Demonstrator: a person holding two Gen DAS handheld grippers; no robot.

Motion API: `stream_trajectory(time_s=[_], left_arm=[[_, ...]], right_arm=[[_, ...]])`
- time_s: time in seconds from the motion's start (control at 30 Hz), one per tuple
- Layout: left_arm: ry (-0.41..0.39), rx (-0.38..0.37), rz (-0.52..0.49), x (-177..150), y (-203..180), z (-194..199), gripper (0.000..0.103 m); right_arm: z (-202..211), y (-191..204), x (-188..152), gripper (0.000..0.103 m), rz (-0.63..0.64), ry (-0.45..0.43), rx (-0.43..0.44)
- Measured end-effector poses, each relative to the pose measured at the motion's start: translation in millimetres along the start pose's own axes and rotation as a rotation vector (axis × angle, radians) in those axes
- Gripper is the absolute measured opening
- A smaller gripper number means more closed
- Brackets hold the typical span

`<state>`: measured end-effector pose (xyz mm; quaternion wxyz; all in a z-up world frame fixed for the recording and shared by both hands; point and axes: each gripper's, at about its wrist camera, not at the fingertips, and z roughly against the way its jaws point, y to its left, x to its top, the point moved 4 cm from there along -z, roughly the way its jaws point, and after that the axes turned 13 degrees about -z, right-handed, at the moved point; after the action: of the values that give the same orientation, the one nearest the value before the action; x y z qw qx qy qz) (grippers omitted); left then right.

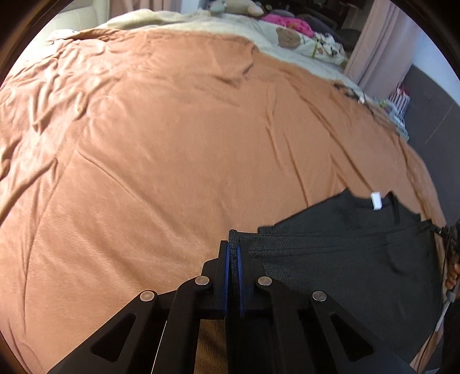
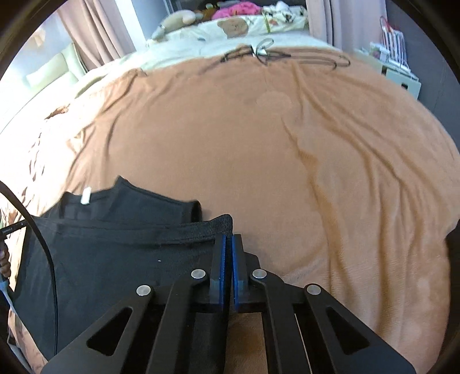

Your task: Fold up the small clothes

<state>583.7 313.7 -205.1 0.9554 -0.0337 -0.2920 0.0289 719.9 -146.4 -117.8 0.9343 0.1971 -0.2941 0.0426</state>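
Note:
A small black garment (image 1: pixel 345 253) with a white tag (image 1: pixel 376 200) hangs stretched between the two grippers over an orange bedcover (image 1: pixel 161 149). My left gripper (image 1: pixel 235 247) is shut on the garment's left corner, cloth showing between its blue pads. In the right wrist view the same garment (image 2: pixel 115 259) lies to the left, with its tag (image 2: pixel 85 196). My right gripper (image 2: pixel 227 240) is shut on its right corner. The garment's far edge rests on the bedcover (image 2: pixel 287 149).
Cream bedding (image 1: pixel 201 20), soft toys and a pink item (image 2: pixel 235 8) lie at the bed's far end. Dark cables (image 2: pixel 273 54) lie on the cover. A shelf with boxes (image 2: pixel 396 66) stands beside the bed. A cable (image 2: pixel 43 244) crosses the garment.

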Motion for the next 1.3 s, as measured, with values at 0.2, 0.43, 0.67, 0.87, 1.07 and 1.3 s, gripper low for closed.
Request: stream_trajectory(time_s=[0.2,0.43,0.67,0.87,1.07,1.3], left_arm=[[-0.060,0.017,0.016,17,0,18,0.004],[-0.071,0.044,0.046,34,2,6,0.004],[-0.031,0.072,0.039,44,7,-19,0.004],[0.000,0.086,0.040,46,13,-38,0.004],[0.059,0.092,0.066,46,17,-57,0.005],[0.034,0.094,0.110,42,18,-37,0.051]], right_arm=[[26,9,3,0.000,0.000,-0.073,0.005],[20,16,16,0.000,-0.009,-0.091,-0.006],[-6,16,30,0.000,-0.018,-0.051,-0.024],[-33,16,44,0.000,-0.024,-0.012,-0.064],[-56,17,51,0.002,-0.055,0.015,-0.083],[-44,8,55,0.078,-0.106,-0.011,-0.050]])
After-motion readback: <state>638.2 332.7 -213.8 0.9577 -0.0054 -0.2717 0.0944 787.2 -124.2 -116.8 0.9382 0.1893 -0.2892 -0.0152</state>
